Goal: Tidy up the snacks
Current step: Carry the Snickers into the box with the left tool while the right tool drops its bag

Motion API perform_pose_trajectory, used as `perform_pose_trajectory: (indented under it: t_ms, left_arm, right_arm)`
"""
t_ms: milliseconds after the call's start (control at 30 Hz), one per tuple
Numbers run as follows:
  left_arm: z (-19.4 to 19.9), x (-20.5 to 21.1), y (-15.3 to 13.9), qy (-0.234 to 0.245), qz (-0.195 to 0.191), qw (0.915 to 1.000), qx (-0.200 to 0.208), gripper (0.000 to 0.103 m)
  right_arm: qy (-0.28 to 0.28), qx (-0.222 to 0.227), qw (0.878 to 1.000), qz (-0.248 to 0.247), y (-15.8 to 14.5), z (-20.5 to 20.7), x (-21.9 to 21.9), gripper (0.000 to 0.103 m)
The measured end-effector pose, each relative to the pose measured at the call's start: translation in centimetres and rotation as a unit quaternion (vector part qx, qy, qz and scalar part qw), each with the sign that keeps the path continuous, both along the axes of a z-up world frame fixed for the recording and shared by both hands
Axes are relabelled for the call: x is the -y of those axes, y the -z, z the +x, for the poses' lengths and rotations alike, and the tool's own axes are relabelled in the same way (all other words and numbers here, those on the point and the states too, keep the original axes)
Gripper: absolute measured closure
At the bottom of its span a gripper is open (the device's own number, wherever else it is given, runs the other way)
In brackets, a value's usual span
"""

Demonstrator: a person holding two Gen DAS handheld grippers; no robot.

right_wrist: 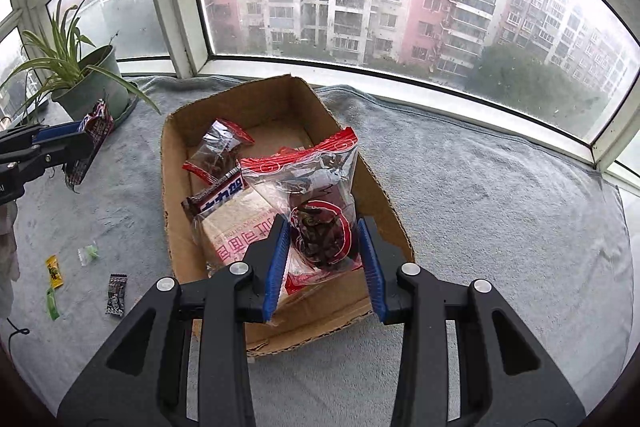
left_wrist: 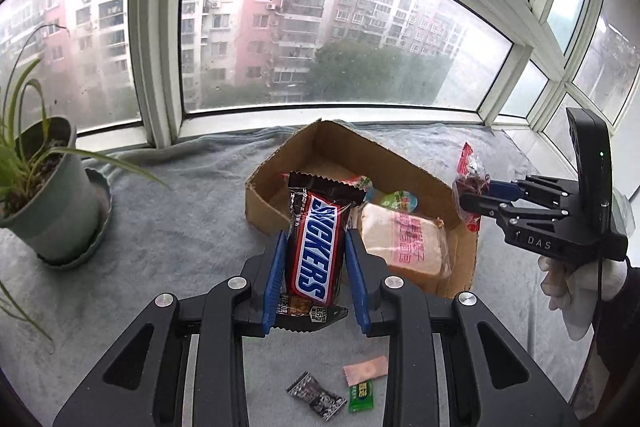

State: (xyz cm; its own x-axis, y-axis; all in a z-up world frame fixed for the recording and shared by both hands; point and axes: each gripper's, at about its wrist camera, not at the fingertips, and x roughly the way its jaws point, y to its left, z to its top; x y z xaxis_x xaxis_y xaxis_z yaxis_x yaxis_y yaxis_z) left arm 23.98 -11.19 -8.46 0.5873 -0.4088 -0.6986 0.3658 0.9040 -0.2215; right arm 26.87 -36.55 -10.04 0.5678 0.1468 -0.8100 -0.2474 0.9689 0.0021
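My left gripper (left_wrist: 316, 247) is shut on a Snickers bar (left_wrist: 316, 247), held above the grey cloth just in front of the cardboard box (left_wrist: 264, 215). It also shows in the right wrist view (right_wrist: 82, 147) left of the box. My right gripper (right_wrist: 324, 247) is shut on a clear bag of dark dried fruit with red print (right_wrist: 320, 199), held over the box (right_wrist: 384, 203). It shows in the left wrist view (left_wrist: 472, 195) at the box's right side. The box holds a wrapped bread slice (left_wrist: 404, 239), a small fruit bag (right_wrist: 218, 155) and a chocolate bar (right_wrist: 218, 197).
A potted plant (left_wrist: 48, 195) stands at the left by the window. Small loose sweets lie on the grey cloth: a black one (left_wrist: 316, 397), a green one (left_wrist: 360, 393), a pink one (left_wrist: 366, 369), and a yellow one (right_wrist: 54, 271).
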Motion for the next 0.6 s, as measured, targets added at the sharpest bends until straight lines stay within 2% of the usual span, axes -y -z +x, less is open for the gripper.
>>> perform_pose_trajectory:
  t_ms: [333,600]
  left_arm:
    - [3.6,3.4,1.3,0.013,0.007,0.9998,-0.012,0.075]
    - [4.6,5.2,3.1,0.020,0.004,0.9993,-0.031,0.075]
  right_arm:
    - [0.018,-0.021,1.000,-0.007,2.6,1.1,1.7,0.066]
    - [0.018,-0.030,0.999,-0.008,3.6,1.4,1.9,0.066]
